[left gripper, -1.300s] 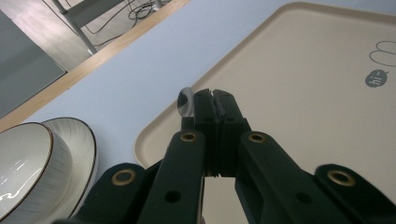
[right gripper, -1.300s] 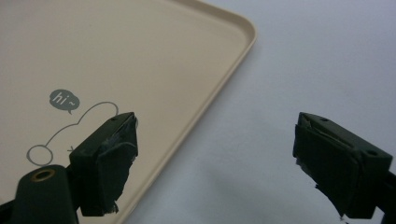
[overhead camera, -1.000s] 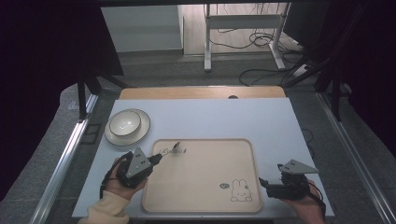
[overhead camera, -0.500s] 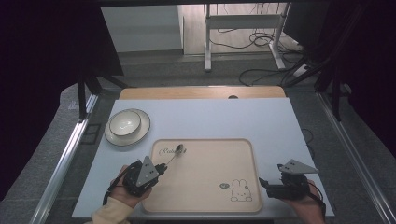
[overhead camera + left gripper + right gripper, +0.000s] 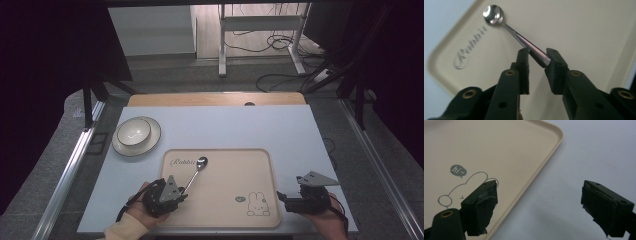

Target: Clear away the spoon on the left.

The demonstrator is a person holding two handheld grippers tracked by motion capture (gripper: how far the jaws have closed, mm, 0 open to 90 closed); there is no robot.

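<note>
A metal spoon (image 5: 196,171) (image 5: 524,42) lies slantwise on the beige tray (image 5: 225,170) (image 5: 579,30), with its bowl near the "Rabbit" lettering. My left gripper (image 5: 184,192) (image 5: 537,53) is at the tray's near left corner. Its jaws have just been opening. The end of the spoon's handle sits between them, wider gap than handle, close against one pad. My right gripper (image 5: 280,197) (image 5: 539,186) rests at the tray's near right corner. It is open wide and empty, with its jaws either side of the tray's edge (image 5: 541,170).
A white bowl (image 5: 133,130) sits on a plate (image 5: 150,145) at the left of the pale blue table (image 5: 225,125). A rabbit drawing (image 5: 257,204) marks the tray's near right part. A wooden strip (image 5: 215,99) runs along the far edge.
The left gripper has come down and back toward the near edge with the spoon. Its jaws have parted, and the spoon now lies on the tray. The right gripper has stayed put.
</note>
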